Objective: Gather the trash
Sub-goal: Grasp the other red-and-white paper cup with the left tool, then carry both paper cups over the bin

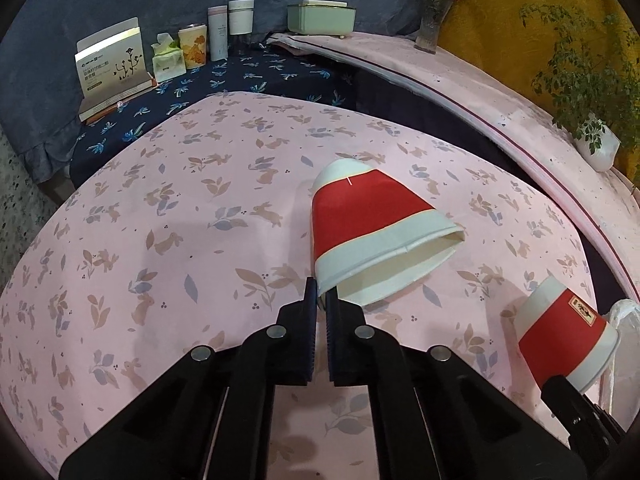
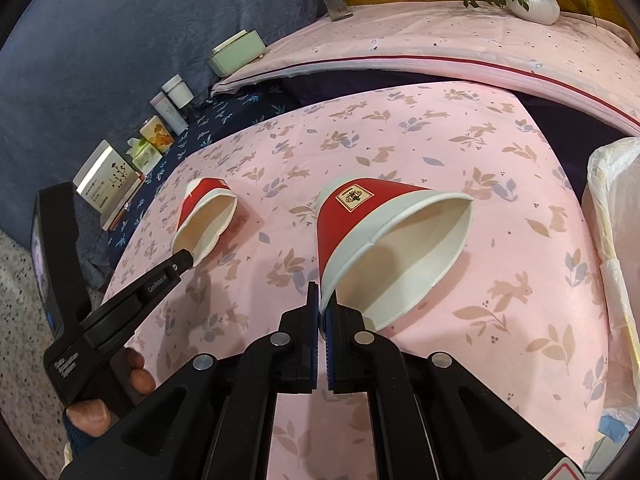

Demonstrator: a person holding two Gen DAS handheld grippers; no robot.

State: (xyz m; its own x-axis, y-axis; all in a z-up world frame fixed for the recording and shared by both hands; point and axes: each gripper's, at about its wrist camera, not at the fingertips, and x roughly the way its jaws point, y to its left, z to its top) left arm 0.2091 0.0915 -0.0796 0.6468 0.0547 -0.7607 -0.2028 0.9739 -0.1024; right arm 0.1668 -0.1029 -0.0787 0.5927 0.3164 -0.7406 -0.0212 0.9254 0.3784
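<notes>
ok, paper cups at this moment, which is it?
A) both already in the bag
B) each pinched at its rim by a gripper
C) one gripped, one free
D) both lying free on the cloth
B: the left gripper clamps one red cup's rim, the right gripper the other cup's.

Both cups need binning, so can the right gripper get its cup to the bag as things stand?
Probably yes. The right gripper is shut on its cup at the rim, and the bag sits just to its right past the cloth, with nothing between them. The bag's mouth is not in view.
</notes>
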